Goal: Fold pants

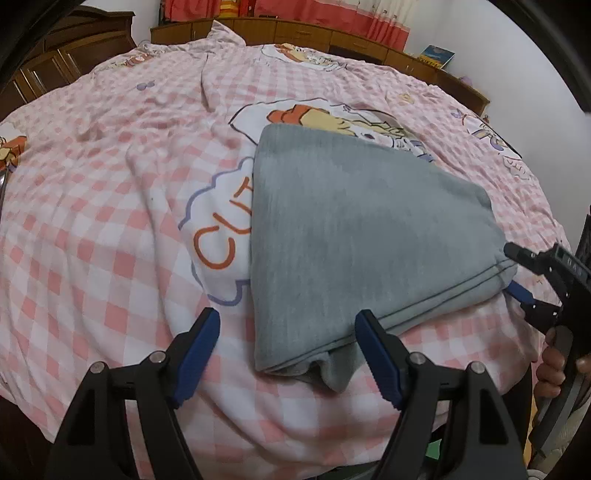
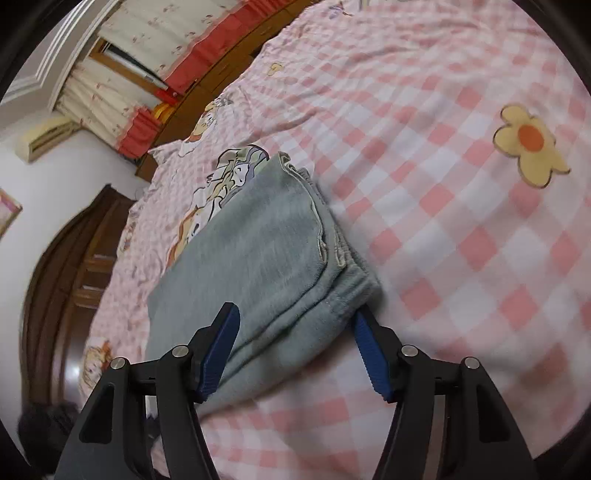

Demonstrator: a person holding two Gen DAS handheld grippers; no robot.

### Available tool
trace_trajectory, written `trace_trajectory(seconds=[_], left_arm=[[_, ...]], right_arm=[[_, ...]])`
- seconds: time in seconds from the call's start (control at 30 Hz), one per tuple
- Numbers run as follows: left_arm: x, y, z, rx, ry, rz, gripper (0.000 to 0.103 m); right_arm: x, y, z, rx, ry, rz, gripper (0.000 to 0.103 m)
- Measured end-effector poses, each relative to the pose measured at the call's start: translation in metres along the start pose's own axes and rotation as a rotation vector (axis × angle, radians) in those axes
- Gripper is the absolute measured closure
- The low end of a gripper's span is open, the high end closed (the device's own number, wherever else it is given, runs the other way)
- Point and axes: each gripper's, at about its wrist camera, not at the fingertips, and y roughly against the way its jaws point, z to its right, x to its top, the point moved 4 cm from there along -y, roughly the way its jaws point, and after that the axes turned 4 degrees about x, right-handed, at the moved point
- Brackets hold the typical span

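Grey pants (image 1: 354,229) lie folded into a flat stack on the pink checked bed; they also show in the right wrist view (image 2: 258,258). My left gripper (image 1: 286,332) is open just in front of the stack's near left corner, its right finger touching the folded edge. My right gripper (image 2: 295,332) is open, its jaws straddling the stack's near right corner without closing on it. It also shows in the left wrist view (image 1: 513,269), one jaw above the corner and one below, held by a hand.
The pink checked bed cover (image 1: 110,184) with cartoon prints spreads wide around the pants. A wooden headboard (image 1: 295,29) and red curtains stand at the far side. A dark wooden door (image 2: 66,277) is beyond the bed's edge.
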Motion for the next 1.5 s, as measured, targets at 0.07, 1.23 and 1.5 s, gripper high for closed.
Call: trace_trajectory(seconds=[0.07,1.23,1.5], left_arm=[[-0.002,-0.005,-0.001,-0.001,0.002,-0.014,0.024],[0.017,0.027,-0.094,0.003,0.14,0.072,0.024],[0.014,0.016,-0.106,-0.018,0.182,0.056,0.024]], right_arm=[[0.0,-0.004,0.0,0.005,-0.028,-0.003,0.038],[-0.117,-0.075,-0.231,-0.077,1.203,-0.091,0.085],[-0.147,-0.089,-0.23,-0.086,1.309,-0.16,0.084]])
